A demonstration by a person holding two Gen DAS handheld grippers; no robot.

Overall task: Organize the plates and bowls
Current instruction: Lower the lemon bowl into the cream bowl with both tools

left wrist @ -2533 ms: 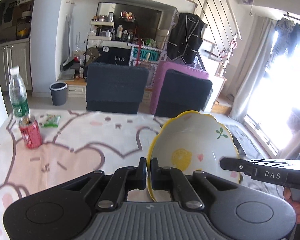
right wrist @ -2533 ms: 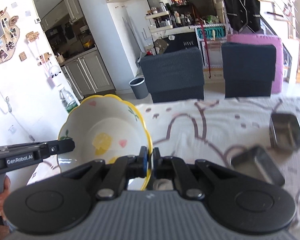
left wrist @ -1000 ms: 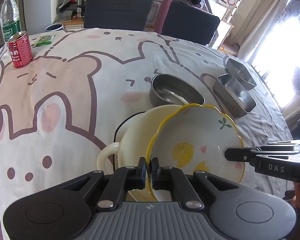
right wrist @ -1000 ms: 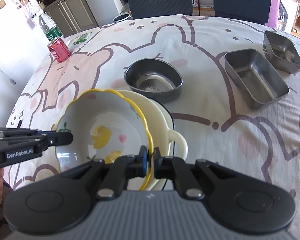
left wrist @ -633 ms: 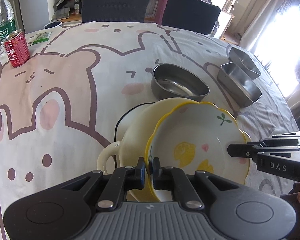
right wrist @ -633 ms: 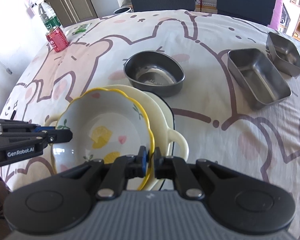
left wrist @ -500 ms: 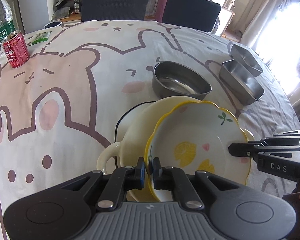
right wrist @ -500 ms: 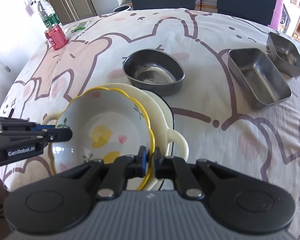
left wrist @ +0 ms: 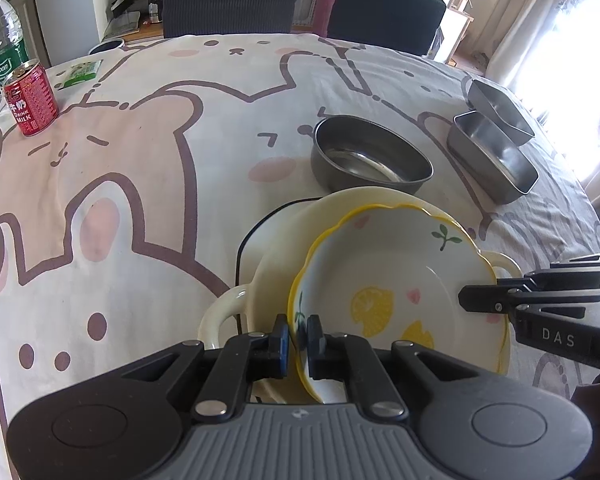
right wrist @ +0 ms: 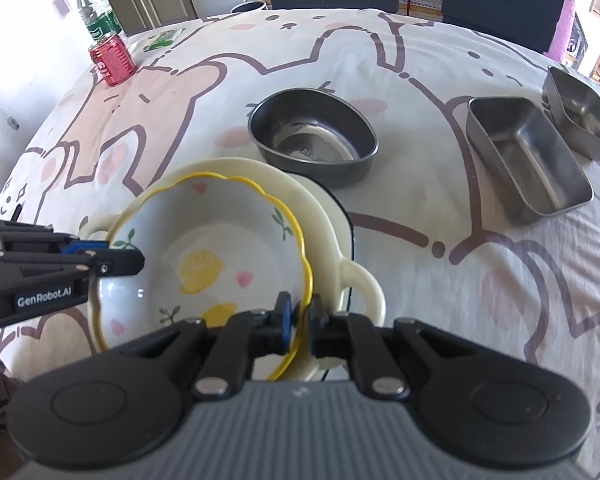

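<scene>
Both claws, left claw [left wrist: 298, 334] and right claw [right wrist: 302, 318], pinched shut on the rim of the white flowery bowl with the yellow wavy edge [left wrist: 400, 292], now brought down from up high into the cream two-handled dish [right wrist: 340, 240] on the counter [left wrist: 140, 140], so nearly stacked, just letting go left.

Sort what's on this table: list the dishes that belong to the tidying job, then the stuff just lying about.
Job:
lemon bowl, gripped at opposite rims by left gripper and right gripper
cream handled dish beneath it
round steel bowl
two steel trays

Lying about:
red can
water bottle
green packet
</scene>
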